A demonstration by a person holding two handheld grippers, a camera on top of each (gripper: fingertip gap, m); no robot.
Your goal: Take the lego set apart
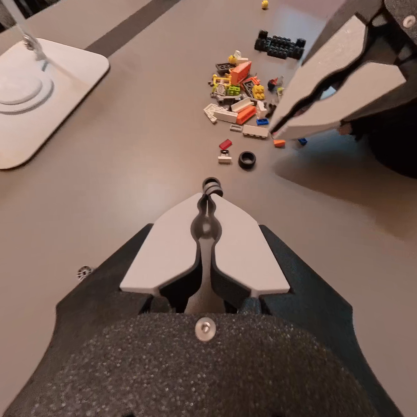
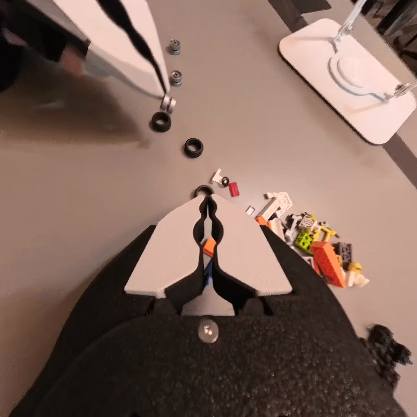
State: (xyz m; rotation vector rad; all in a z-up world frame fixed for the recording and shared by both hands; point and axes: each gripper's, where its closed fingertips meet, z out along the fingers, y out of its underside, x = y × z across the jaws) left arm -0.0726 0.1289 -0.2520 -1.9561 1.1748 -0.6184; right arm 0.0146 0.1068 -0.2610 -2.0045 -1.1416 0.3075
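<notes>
My left gripper (image 1: 208, 196) is shut on a small grey wheel rim (image 1: 213, 187) and holds it just above the grey table; it also shows in the right wrist view (image 2: 165, 92) with the rim (image 2: 168, 104). My right gripper (image 2: 207, 196) is shut, and a black tyre (image 2: 204, 190) sits at its tips, apparently pinched by its wall. It also shows at the upper right of the left wrist view (image 1: 273, 133). A pile of loose coloured pieces (image 1: 241, 94) lies beside the right gripper (image 2: 316, 243). A black chassis (image 1: 279, 46) lies beyond it.
Two loose black tyres (image 2: 160, 121) (image 2: 193, 147) and two grey rims (image 2: 174, 47) (image 2: 176, 79) lie on the table (image 1: 135, 158). A red tile (image 2: 234, 189) and a white piece (image 2: 217, 177) lie near my right tips. A white stand base (image 1: 40, 97) sits at the left. The left gripper's tips are roughly 10 centimeters from the right gripper's. The white piece (image 2: 217, 177) sits 5 centimeters or so from the ends of my right fingers. It is also in sight in the left wrist view (image 1: 226, 158).
</notes>
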